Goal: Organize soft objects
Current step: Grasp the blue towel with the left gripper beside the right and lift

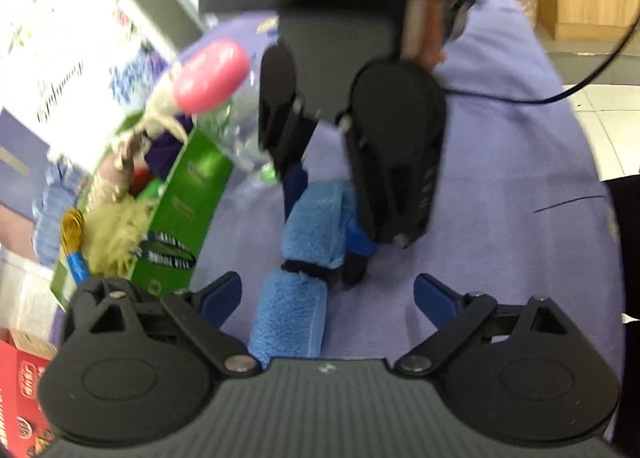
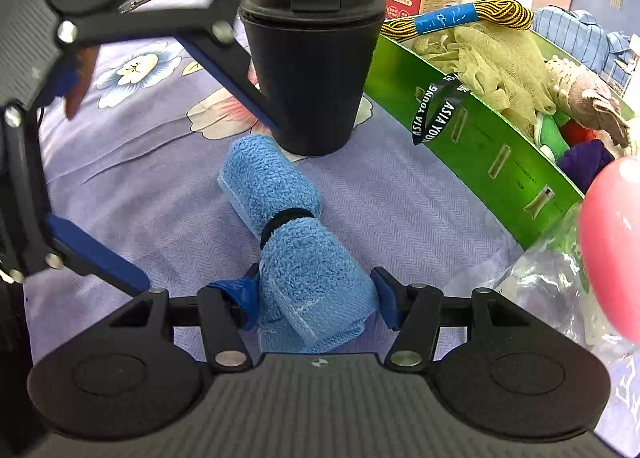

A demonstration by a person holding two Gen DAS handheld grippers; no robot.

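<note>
The right gripper has its blue pads pressed into one end of the rolled blue towel, which lies on the lilac bedsheet just in front of the black lidded cup and near the long wall of the green box. The left gripper hangs over the roll's other end with its jaws spread wide; nothing is between its pads, though the towel lies right under the gap.

To do this lift well, I'd say the right claw should keep its squeeze near the black elastic band, since that band is what keeps the roll from unfurling. The free end will probably droop once raised, so the left claw could close on it for support. The roll should come straight up and clear of the cup, which looks light enough to tip, before going over the box wall.

The towel is thick, looped terry, soft and springy, a stubby cylinder pinched at the waist. The box is glossy card, already heaped with a beige mesh sponge, a knitted pinkish piece and a striped cord bundle. A smooth pink rounded object sits at its far end, beside crinkly clear plastic.
</note>
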